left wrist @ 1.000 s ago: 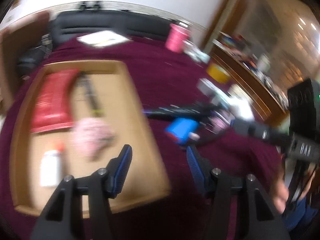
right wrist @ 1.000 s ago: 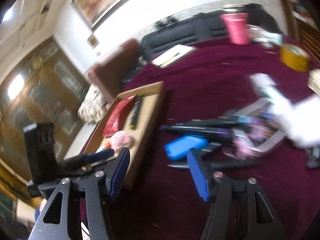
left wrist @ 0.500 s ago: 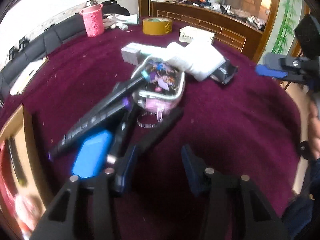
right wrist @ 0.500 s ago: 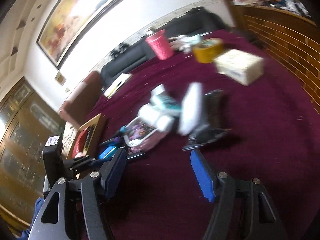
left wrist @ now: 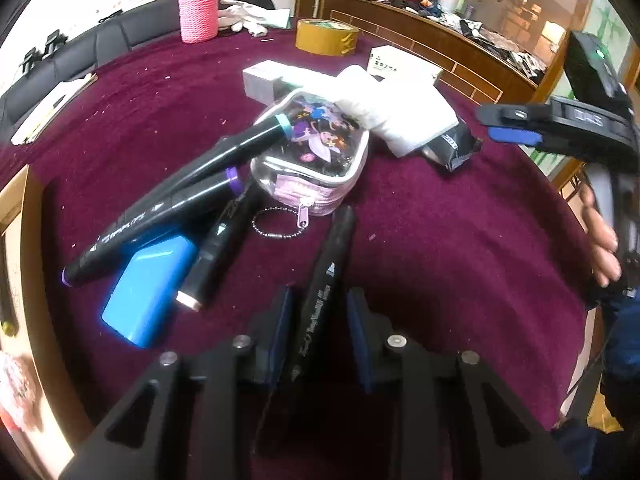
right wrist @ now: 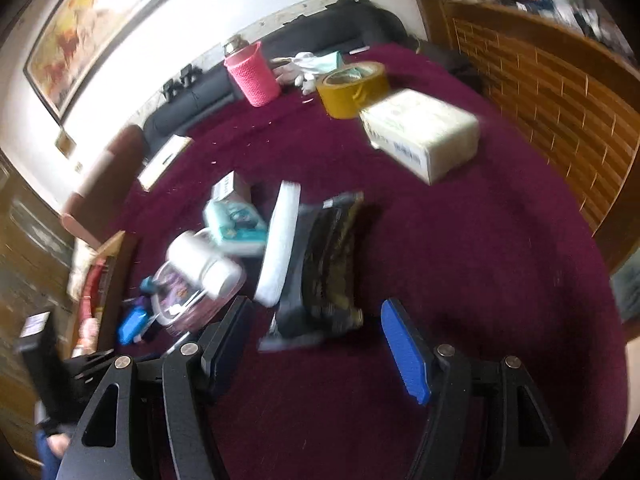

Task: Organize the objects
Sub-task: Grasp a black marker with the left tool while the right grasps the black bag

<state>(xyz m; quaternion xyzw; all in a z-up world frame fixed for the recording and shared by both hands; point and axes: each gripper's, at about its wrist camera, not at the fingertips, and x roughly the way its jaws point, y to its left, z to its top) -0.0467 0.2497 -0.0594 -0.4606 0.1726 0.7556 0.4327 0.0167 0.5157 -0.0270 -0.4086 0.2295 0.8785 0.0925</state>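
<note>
On the maroon tabletop lies a black marker, its near end between the pads of my left gripper. The jaws are closing, with a thin gap still showing on each side of the marker. Left of it lie three more black markers, a blue case and a clear cartoon pouch. My right gripper stands open just above a black foil packet that leans on a white flat pad. It also shows at the right edge of the left wrist view, right gripper.
A wooden tray sits at the left. Toward the far side stand a pink cup, a yellow tape roll and a white box. A hand holds the right gripper. Wooden panelling borders the table on the right.
My left gripper swung from over the tray to the marker pile, came down around one marker and narrowed its jaws. My right gripper swept right across the table to the black packet.
</note>
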